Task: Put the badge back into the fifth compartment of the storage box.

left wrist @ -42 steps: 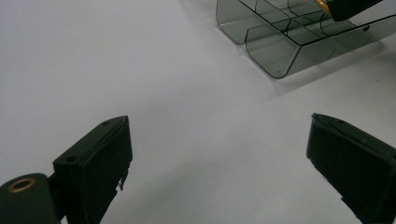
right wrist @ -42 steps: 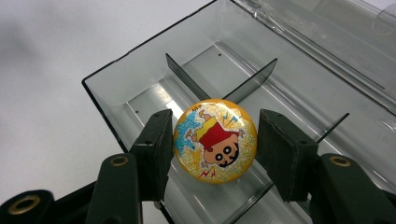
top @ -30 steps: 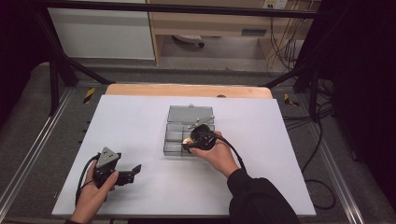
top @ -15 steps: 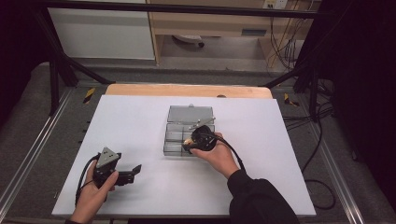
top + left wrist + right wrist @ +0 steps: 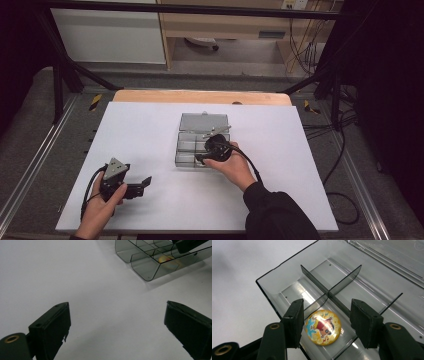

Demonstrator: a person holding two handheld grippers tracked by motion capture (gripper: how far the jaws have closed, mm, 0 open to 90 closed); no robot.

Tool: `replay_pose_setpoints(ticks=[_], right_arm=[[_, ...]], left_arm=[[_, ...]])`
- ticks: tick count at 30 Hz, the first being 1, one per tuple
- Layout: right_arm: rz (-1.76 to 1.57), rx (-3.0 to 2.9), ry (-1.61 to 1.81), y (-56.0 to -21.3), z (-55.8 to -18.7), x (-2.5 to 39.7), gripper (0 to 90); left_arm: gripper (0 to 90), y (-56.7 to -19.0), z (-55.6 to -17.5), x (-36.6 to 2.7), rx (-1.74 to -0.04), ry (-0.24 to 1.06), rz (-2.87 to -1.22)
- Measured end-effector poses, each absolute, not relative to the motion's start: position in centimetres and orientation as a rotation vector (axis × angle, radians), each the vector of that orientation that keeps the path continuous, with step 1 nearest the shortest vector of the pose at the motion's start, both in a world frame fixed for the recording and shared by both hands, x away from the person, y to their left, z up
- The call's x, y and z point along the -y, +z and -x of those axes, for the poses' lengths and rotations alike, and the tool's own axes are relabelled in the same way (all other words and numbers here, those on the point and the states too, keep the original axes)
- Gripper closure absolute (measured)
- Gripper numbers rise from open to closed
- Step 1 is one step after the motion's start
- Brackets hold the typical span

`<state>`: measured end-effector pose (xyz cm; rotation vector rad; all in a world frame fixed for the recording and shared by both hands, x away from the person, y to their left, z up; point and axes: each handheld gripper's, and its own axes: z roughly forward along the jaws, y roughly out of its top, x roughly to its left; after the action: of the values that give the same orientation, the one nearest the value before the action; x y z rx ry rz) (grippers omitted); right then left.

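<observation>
Near the bench's front left corner, the left gripper [image 5: 131, 188] rests with jaws wide open, holding nothing. Farther in, the right gripper [image 5: 325, 323] hovers, jaws apart, over a round badge [image 5: 323, 327]. The badge is glossy and yellow with a cartoon figure, and lies flat in a near compartment of the clear plastic box [image 5: 189, 148], whose long axis runs front to back.

White tabletop [image 5: 150, 135] fills centre; wooden edge strip [image 5: 200, 96] at its 12 o'clock. Cabinet [image 5: 110, 35] at 11, cables [image 5: 305, 45] at 1, more cable [image 5: 345, 200] on floor at 4.
</observation>
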<state>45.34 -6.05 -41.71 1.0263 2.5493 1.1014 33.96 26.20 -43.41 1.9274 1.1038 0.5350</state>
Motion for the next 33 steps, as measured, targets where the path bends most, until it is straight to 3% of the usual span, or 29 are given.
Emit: replay_pose_setpoints(ticks=[12, 16, 19, 24, 33], right_arm=[[-1.034, -2.505, 1.132, -41.4, -45.3, 6.3, 37.3], [-1.014, -2.484, 1.163, -41.1, -45.2, 6.3, 26.8], [-1.019, -2.46, 1.187, -40.8, -45.1, 6.2, 13.5], [-1.027, -2.448, 1.204, -40.5, -45.2, 6.6, 5.8], [-1.025, -2.364, 1.259, -39.3, -45.3, 8.0, 5.6]], left_arm=[[7.3, -43.4, -33.9, -26.2, -1.107, 0.535, -1.925], [7.3, -43.4, -33.9, -26.2, -1.106, 0.536, -1.923], [7.2, -43.4, -34.0, -26.3, -1.108, 0.536, -1.922], [7.2, -43.4, -33.9, -26.3, -1.114, 0.53, -1.911], [7.1, -43.4, -33.9, -26.4, -1.112, 0.535, -1.915]])
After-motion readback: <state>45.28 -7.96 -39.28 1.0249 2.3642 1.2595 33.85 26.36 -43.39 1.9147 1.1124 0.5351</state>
